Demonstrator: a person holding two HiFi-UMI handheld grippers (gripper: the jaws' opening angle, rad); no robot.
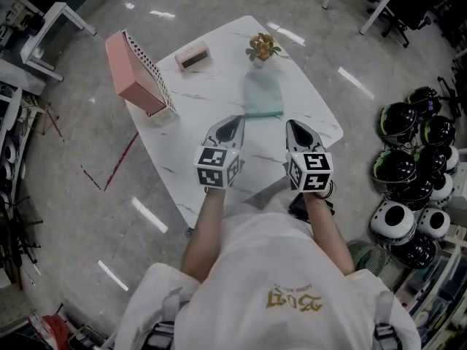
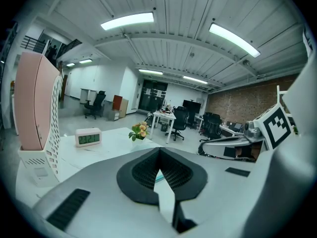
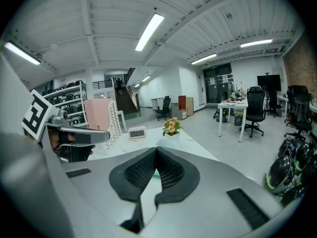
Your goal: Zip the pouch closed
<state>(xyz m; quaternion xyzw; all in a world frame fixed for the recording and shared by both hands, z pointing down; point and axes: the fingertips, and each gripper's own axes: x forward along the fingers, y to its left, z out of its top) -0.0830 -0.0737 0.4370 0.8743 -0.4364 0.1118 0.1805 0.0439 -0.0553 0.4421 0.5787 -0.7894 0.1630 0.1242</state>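
A teal pouch (image 1: 261,97) lies flat on the white marble table (image 1: 211,93), just in front of a small flower pot. Both grippers hover side by side over the table's near part, pointing at the pouch and short of it. My left gripper (image 1: 237,122) is shut with nothing in it, its pads meeting in the left gripper view (image 2: 159,150). My right gripper (image 1: 290,125) is likewise shut and empty (image 3: 156,150). In both gripper views the jaws hide the pouch except for a thin teal sliver (image 2: 159,176) (image 3: 156,175).
A pink perforated file holder (image 1: 139,71) stands at the table's left corner. A small digital clock (image 1: 193,55) and a flower pot (image 1: 261,47) sit at the far side. Several helmets (image 1: 408,173) lie on the floor to the right.
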